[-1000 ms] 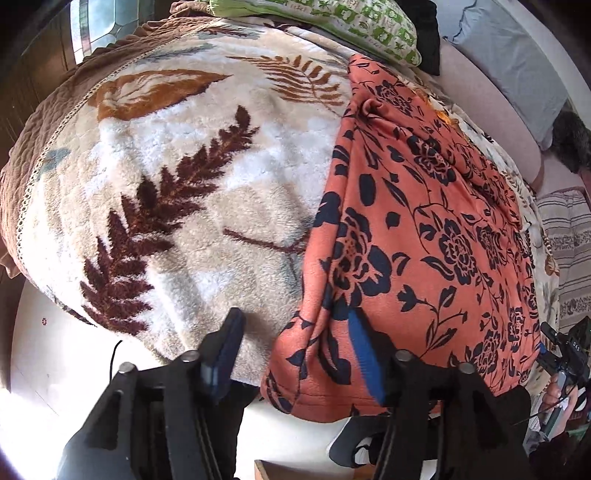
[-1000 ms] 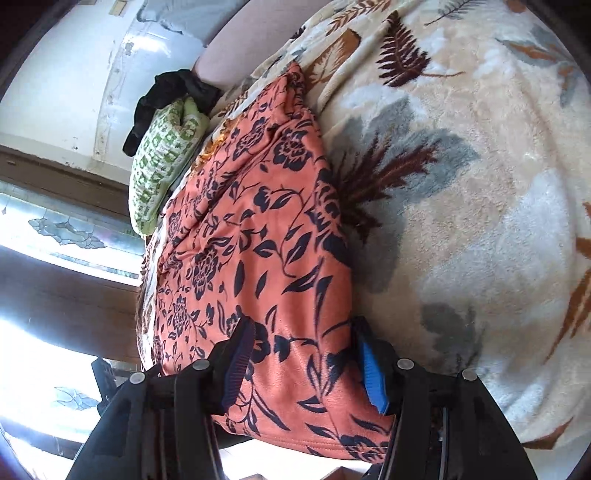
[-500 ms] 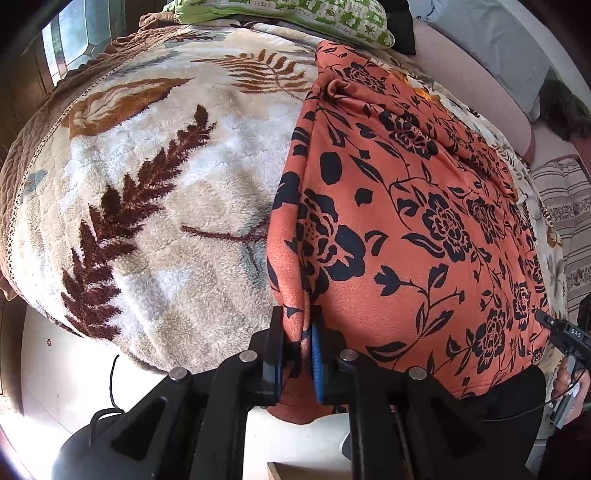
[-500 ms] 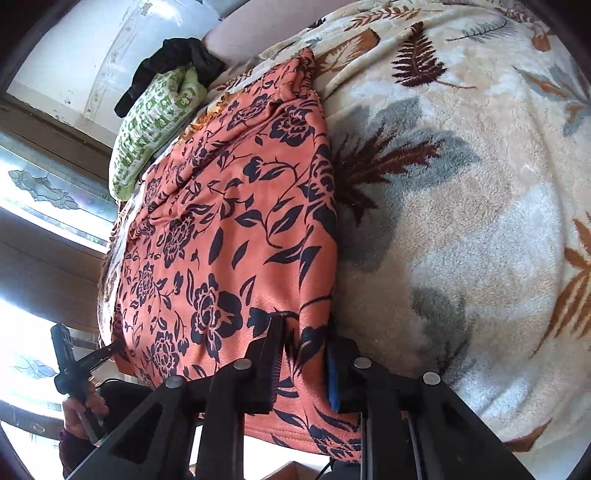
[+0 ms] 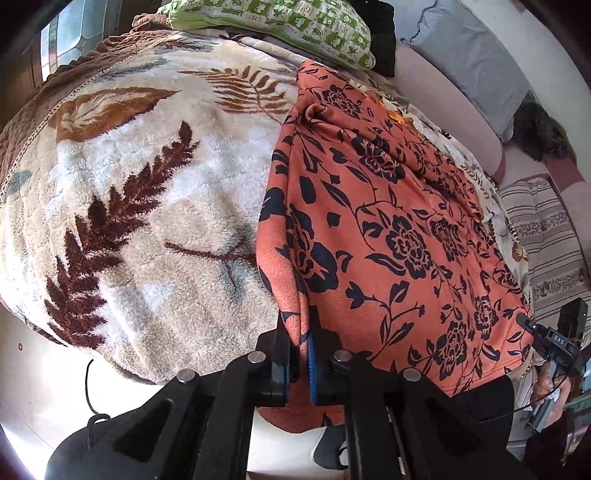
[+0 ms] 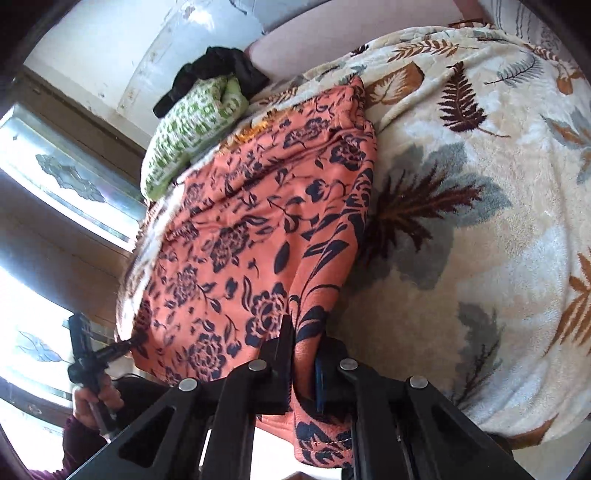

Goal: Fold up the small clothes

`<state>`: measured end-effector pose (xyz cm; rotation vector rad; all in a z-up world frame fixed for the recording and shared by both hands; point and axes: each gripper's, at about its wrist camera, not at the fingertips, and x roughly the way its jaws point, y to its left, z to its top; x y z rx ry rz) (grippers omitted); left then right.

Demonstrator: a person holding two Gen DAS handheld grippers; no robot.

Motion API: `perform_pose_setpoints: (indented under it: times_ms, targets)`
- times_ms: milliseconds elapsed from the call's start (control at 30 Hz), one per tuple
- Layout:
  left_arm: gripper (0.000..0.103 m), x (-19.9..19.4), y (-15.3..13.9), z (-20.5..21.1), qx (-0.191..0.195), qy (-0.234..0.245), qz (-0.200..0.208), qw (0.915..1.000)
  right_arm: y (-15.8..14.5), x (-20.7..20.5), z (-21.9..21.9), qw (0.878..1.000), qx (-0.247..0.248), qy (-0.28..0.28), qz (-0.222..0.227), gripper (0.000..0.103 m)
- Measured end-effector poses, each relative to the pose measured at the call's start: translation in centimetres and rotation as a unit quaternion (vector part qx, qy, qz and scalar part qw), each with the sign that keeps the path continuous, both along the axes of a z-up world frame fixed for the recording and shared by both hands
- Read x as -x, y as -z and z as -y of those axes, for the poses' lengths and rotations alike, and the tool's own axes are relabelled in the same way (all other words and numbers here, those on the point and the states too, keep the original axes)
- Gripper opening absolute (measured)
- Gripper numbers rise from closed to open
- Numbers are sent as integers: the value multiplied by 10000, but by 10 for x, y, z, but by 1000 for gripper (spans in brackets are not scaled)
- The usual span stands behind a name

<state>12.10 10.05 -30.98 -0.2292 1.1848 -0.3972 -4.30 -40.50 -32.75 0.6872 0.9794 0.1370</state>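
Observation:
An orange garment with a black flower print (image 5: pixel 399 229) lies stretched on a fleece blanket on a bed; it also shows in the right wrist view (image 6: pixel 258 236). My left gripper (image 5: pixel 300 332) is shut on the garment's near left corner and lifts that edge a little. My right gripper (image 6: pixel 304 347) is shut on the garment's near right corner, with cloth bunched between the jaws. Each gripper shows small in the other's view, the right one (image 5: pixel 554 341) and the left one (image 6: pixel 88 354), at the garment's opposite near corner.
The cream fleece blanket with brown leaf print (image 5: pixel 129 206) covers the bed (image 6: pixel 498 221). A green patterned pillow (image 5: pixel 295 26) and a black cloth (image 6: pixel 214 74) lie at the far end. A grey cushion (image 5: pixel 476 59) and striped fabric (image 5: pixel 546 240) lie to the right.
Both grippers went from open around the garment's near corners to shut on them. The pinched edges have since risen a little off the blanket.

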Motion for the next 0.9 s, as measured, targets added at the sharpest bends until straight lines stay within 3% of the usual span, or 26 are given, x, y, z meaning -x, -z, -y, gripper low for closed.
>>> perform_pose_setpoints:
  times_ms: [67, 200, 300, 367, 433, 467, 567, 733, 900]
  targets:
    - [8, -2, 3, 0, -135, 56, -83, 9999, 5, -5, -1, 9993, 215, -78, -293, 13]
    - [32, -1, 18, 16, -481, 300, -322, 9979, 34, -10, -6, 9930, 288, -184, -1128, 19]
    - [32, 2, 18, 22, -616, 359, -213, 9972, 40, -6, -3, 9948, 97, -98, -1007, 34]
    - [14, 1, 17, 20, -662, 286, -197, 9972, 37, -5, -7, 9958, 171, -241, -868, 35]
    - [7, -3, 16, 17, -386, 238, -275, 9986, 33, -6, -16, 9941, 524, -457, -830, 28]
    - [7, -4, 14, 16, -325, 254, -280, 9988, 32, -7, -18, 9933, 601, -512, -847, 10]
    - [7, -6, 6, 14, -42, 396, -306, 9987, 21, -9, -18, 9940, 505, -583, -781, 9]
    - [7, -26, -24, 4, 650, 419, -285, 9966, -16, -20, -7, 9980, -21, -575, -262, 9]
    - [7, -79, -66, 6, 1067, 379, -73, 9935, -53, -59, 14, 9984, -444, -195, 276, 9]
